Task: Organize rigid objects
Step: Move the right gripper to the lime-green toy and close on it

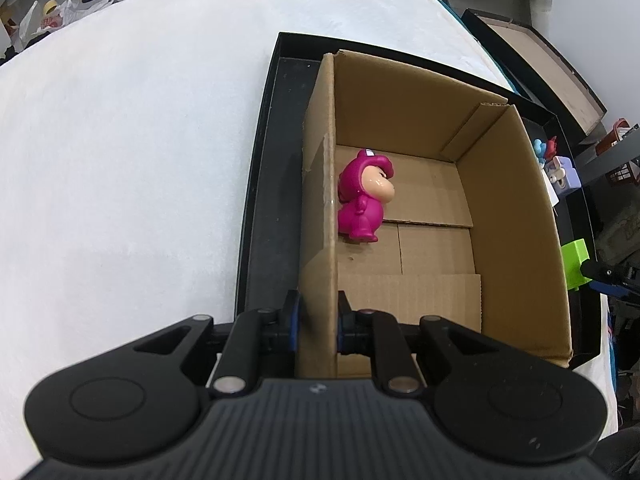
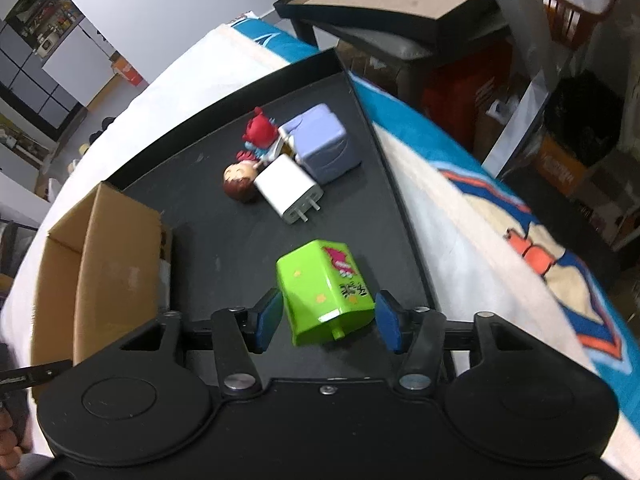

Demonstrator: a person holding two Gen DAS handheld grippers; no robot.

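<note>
A cardboard box [image 1: 512, 216] stands in a black tray [image 1: 272, 184]. A magenta figurine [image 1: 366, 198] lies inside it by the left wall. My left gripper [image 1: 319, 322] is shut on that left wall of the box. In the right wrist view, my right gripper [image 2: 327, 320] is open, its pads either side of a green toy box [image 2: 324, 288] lying on the black tray [image 2: 224, 232]. Farther off lie a white charger [image 2: 289, 189], a lilac cube [image 2: 322, 144], a red figurine [image 2: 260, 130] and a brown-haired figurine [image 2: 240, 180]. The cardboard box [image 2: 108, 248] shows at left.
The tray lies on a white cloth-covered table [image 1: 132, 140]. A blue and orange cloth [image 2: 520, 240] lies right of the tray. Beyond the table edge stand a dark side table [image 2: 400, 12], boxes and floor clutter. The green toy [image 1: 576, 258] shows right of the box.
</note>
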